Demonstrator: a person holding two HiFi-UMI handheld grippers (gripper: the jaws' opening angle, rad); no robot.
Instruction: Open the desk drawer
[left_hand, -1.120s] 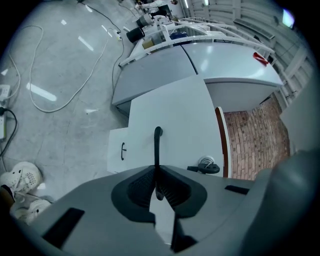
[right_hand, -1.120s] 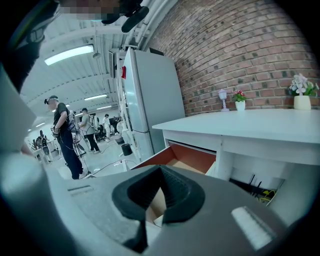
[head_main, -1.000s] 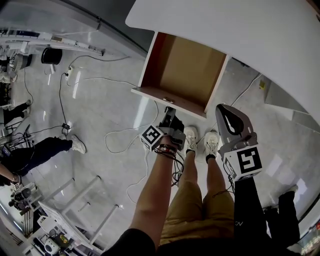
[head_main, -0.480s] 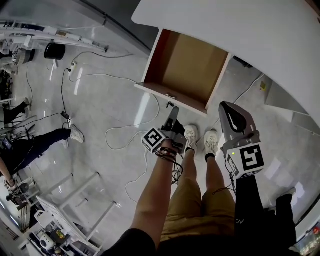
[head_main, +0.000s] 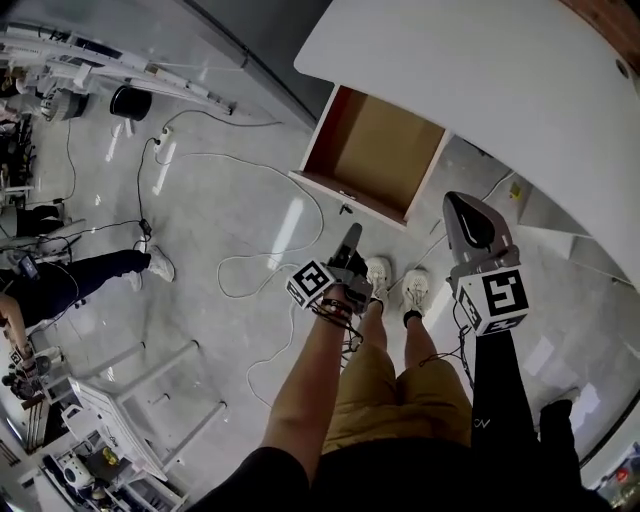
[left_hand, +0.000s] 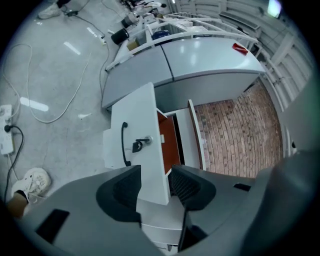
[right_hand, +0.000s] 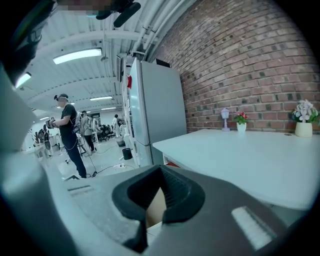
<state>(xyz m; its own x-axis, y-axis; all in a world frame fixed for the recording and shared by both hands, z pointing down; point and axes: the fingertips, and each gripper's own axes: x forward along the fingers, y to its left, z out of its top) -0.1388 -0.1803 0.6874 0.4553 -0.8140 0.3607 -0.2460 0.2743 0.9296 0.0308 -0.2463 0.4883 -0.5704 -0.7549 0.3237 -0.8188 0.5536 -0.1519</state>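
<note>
The drawer is already standing pulled out from under the bench edge, its handle lying ahead of the left gripper, whose empty fingers have just been opening, while the right gripper is hovering alongside, fingers closed on nothing.

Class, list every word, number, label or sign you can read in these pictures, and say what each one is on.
"CV": small white letters on the black sleeve, barely legible.
Left marker cube and right marker cube: black-and-white square patterns only, no words.
Desk and drawer: no print. Everything farther off is too small or blurred to read.
</note>
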